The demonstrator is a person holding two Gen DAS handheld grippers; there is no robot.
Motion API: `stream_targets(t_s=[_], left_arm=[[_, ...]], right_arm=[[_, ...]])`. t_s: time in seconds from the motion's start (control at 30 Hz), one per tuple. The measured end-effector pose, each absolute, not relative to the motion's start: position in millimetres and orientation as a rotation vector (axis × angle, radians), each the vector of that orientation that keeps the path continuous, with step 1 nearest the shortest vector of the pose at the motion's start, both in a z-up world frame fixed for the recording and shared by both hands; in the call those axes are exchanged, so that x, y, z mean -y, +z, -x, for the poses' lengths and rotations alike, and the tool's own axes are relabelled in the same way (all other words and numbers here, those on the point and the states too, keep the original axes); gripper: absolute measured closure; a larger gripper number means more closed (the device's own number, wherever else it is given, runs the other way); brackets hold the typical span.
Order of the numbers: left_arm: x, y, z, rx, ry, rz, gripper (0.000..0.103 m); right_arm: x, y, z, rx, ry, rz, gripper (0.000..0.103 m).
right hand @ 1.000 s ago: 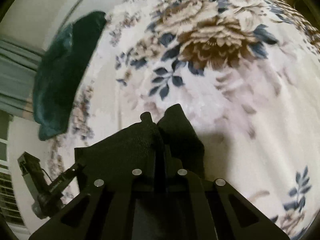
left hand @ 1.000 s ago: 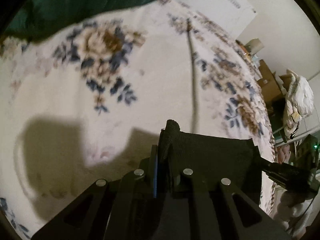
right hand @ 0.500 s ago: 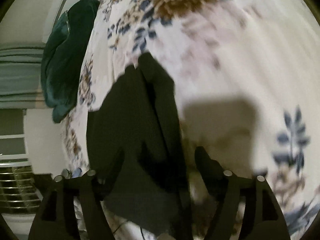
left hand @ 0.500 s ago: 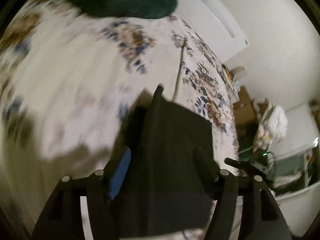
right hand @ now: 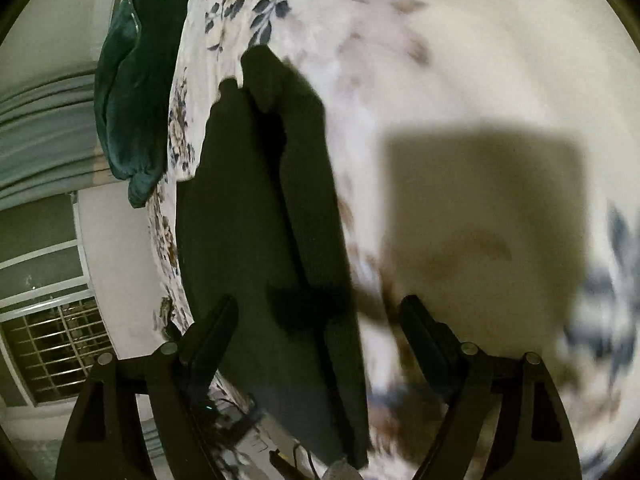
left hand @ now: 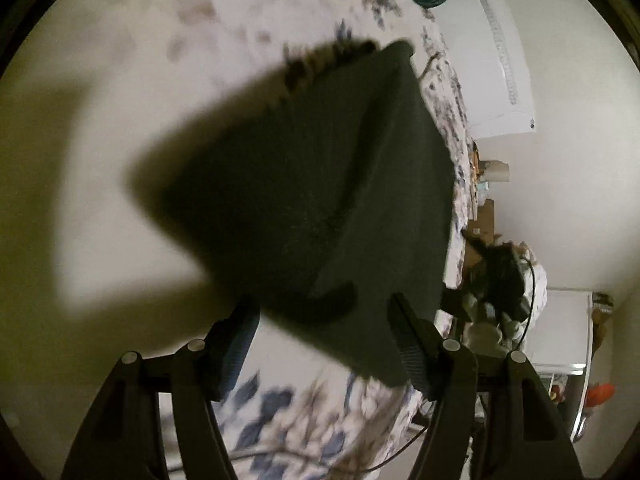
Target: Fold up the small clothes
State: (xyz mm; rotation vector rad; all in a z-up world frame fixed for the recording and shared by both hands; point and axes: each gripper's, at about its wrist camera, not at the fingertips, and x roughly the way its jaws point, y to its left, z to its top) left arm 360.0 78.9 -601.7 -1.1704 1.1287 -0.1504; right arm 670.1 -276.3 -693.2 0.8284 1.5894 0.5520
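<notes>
Left wrist view: left gripper jaws wide, holding nothing; dark cloth folded flat on floral bedspread just ahead. Fold judged laid; next move calls for regrasping an edge or smoothing

Right wrist view: right gripper jaws wide, empty; cloth between and beyond fingers, near bed edge. Green pillow well apart, nothing obstructs

We can read no text, label, brand, number or sign in either view; blur hides any fine print.
</notes>
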Motion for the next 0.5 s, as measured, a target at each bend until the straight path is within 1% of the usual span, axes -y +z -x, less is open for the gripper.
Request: stream_targets(t_s=[0.07, 0.13, 0.27, 0.3, 0.33, 0.37, 0.4, 0.43, 0.5], left_arm=[[-68.7, -611.4, -369.7, -1.112, -0.149, 1.197, 0.039], [-64.5, -614.8, -377.0, -1.062, -0.124, 1.234, 0.028], [-68.7, -612.6, -383.4, -0.956, -0.038, 1.301, 0.028], [-71.6, -611.0, -383.7, -0.925, -0.011, 1.317, 0.033], [-75.4, -608.9, -384.0, -0.904, 0.016, 1.325, 0.053], [-78.3, -607.4, -384.6, -0.896, 0.026, 1.326, 0.064], [-81.5, -604.3, -386.6, -0.893, 0.028, 1.325, 0.071], [-85.4, -600.1, -387.5, -0.886, 0.029, 1.327, 0.076], [-89.3, -589.4, -389.4, -0.885, 0.016, 1.305, 0.079]], right_arm=[[265.2, -703.5, -687.8, -1.589, 0.578, -0.848, 0.017], [252.0, -706.6, -700.9, -1.583, 0.604, -0.851, 0.017], [218.4, -705.3, -718.5, -1.582, 0.635, -0.771, 0.017], [209.9, -706.7, -721.3, -1.588, 0.624, -0.752, 0.017], [204.4, -707.8, -723.0, -1.589, 0.614, -0.737, 0.019], [199.0, -707.3, -723.7, -1.584, 0.596, -0.708, 0.025], [195.0, -706.6, -723.4, -1.585, 0.582, -0.678, 0.057], [195.0, -707.2, -720.7, -1.592, 0.580, -0.680, 0.078], [198.7, -700.7, -714.1, -1.566, 0.555, -0.717, 0.081]])
